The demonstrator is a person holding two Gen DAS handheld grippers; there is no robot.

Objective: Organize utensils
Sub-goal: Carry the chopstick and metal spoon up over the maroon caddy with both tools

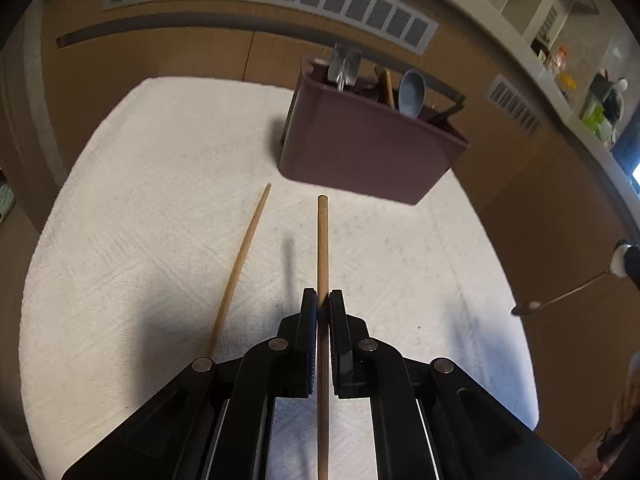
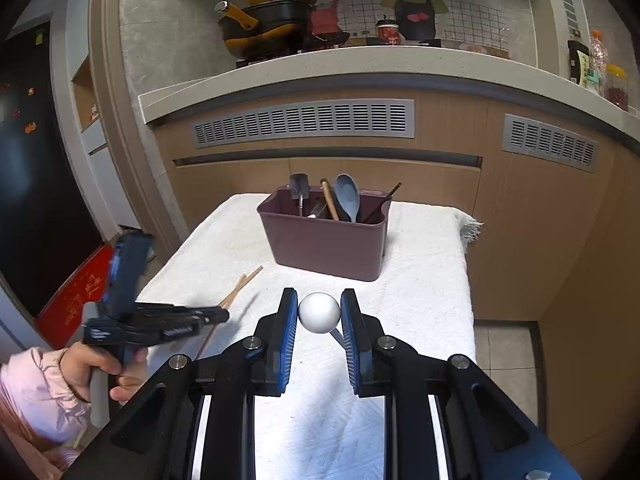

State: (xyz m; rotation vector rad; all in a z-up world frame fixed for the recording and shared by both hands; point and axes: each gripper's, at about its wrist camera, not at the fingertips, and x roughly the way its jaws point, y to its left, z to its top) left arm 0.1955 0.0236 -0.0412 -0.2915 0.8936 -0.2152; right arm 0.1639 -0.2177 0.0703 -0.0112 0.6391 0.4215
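- Left wrist view: the left gripper (image 1: 323,308) has its jaws closed tight on a wooden chopstick (image 1: 322,248), which runs straight forward between them, lifted above the white cloth (image 1: 140,200) on the desk. A second chopstick (image 1: 244,256) lies loose on the cloth just to the left. The step in hand looks like carrying the held chopstick to the maroon bin (image 1: 360,152) ahead — next it needs tipping upright over the open top.
- Right wrist view: the right gripper (image 2: 319,312) holds a spoon (image 2: 319,313), jaws partly closed against the sides of its pale round bowl, handle trailing back. The bin (image 2: 324,240) stands further along the cloth, already holding a blue spoon (image 2: 347,196) and other utensils — it takes the spoon next.
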